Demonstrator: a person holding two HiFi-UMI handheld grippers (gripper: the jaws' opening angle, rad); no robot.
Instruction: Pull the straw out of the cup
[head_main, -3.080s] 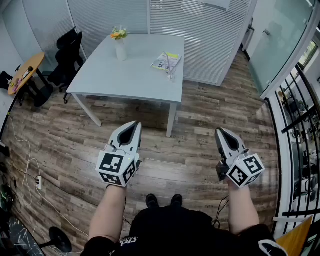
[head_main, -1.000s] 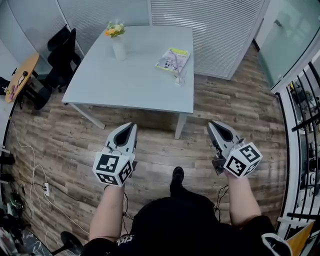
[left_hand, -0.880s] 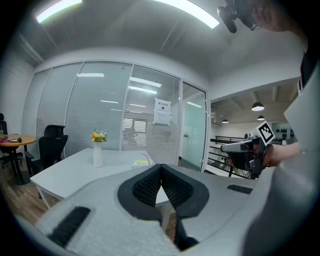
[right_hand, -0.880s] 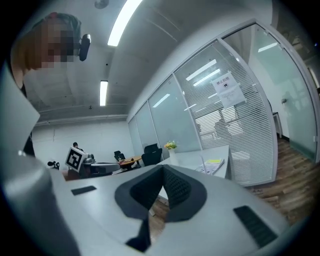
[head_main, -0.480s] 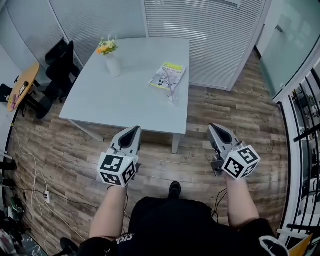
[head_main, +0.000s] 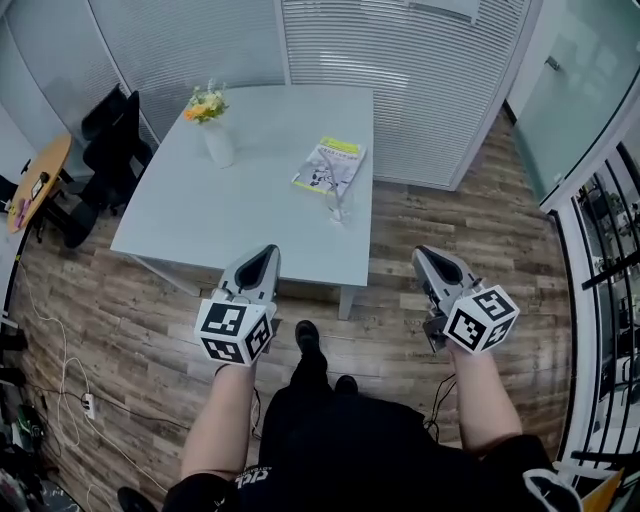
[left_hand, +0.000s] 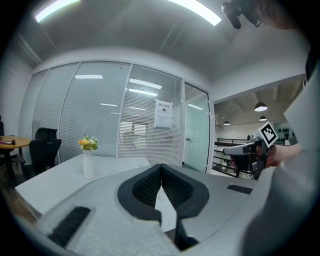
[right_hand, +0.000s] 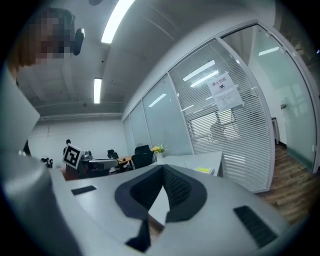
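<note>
A small clear cup (head_main: 338, 211) with a thin straw stands near the right front part of the grey table (head_main: 250, 230), just in front of a magazine (head_main: 329, 166). Both grippers are held in the air at the table's front edge, well short of the cup. My left gripper (head_main: 267, 251) is shut with nothing in it, its tips over the table's near edge. My right gripper (head_main: 423, 256) is also shut and empty, over the floor to the right of the table corner. In each gripper view the jaws meet at the tips (left_hand: 160, 167) (right_hand: 162, 168).
A white vase with flowers (head_main: 214, 131) stands at the table's far left. Black chairs (head_main: 110, 150) and a round wooden table (head_main: 35, 178) are at the left. Glass walls with blinds (head_main: 400, 60) close the back. The wood floor (head_main: 470, 240) runs along the right.
The person has stepped toward the table, so its front edge now lies just under the left gripper's tips. Both grippers came forward together and stayed shut.
</note>
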